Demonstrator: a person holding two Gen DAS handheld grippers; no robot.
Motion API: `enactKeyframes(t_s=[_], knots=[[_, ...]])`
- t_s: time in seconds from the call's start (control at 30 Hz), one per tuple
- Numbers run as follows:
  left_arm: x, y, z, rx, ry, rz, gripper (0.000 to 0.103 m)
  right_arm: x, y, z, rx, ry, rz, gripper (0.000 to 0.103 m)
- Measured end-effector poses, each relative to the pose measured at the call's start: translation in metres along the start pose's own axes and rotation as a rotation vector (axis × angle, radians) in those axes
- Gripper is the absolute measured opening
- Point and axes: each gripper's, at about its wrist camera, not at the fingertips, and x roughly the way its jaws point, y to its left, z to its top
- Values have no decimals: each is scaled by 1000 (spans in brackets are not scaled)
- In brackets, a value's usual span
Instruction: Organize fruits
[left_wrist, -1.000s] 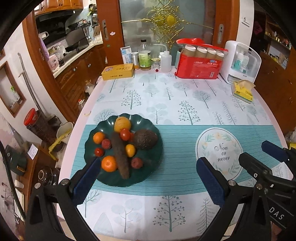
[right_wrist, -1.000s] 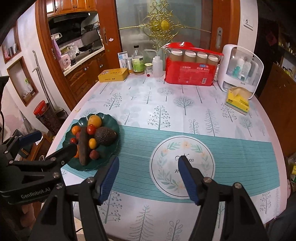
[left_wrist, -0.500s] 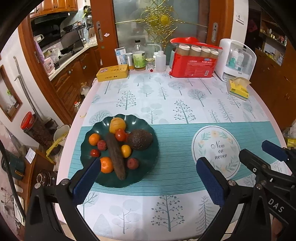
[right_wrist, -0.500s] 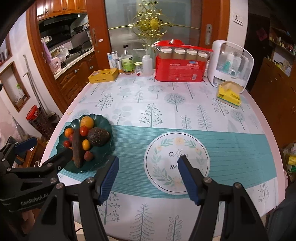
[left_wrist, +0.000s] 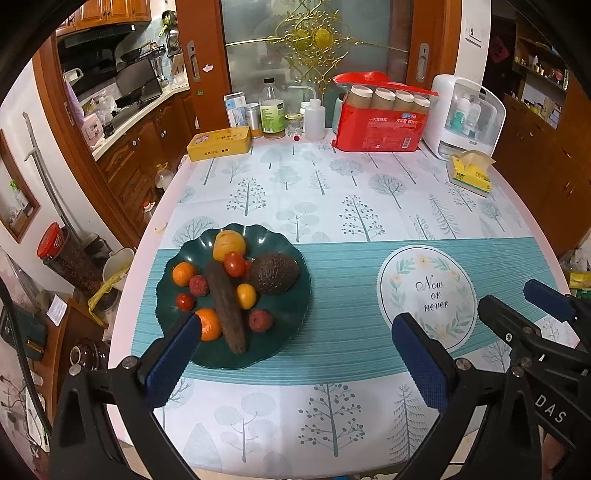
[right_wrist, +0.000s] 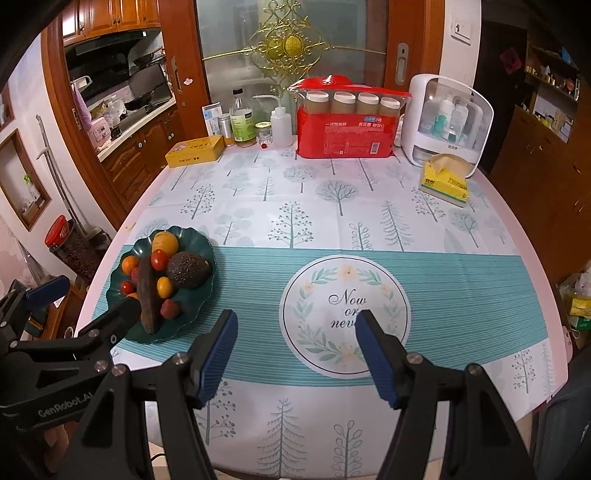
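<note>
1. The fruits are sitting piled on a dark green plate (left_wrist: 295, 306) at the table's (left_wrist: 332, 192) left side: an avocado (left_wrist: 275, 273), oranges, small tomatoes.
2. The left tool (left_wrist: 295, 363) is hovering released just before the plate, grasping nothing.
3. The right tool (right_wrist: 293, 354) is hanging spread wide over the round "Now or never" emblem (right_wrist: 343, 269), empty.

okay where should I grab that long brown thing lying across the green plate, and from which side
Grip the long brown piece across its narrow width near the near end, coming straight down with the open left gripper. Small fruits crowd both flanks higher up; the near end, toward the plate rim, looks freest.
</note>
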Motion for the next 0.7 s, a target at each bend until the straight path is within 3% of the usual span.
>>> enactKeyframes(t_s=[0.7], knots=[[-1, 0, -3, -4, 4, -2, 102, -2, 1, -2, 1, 0, 1, 67]])
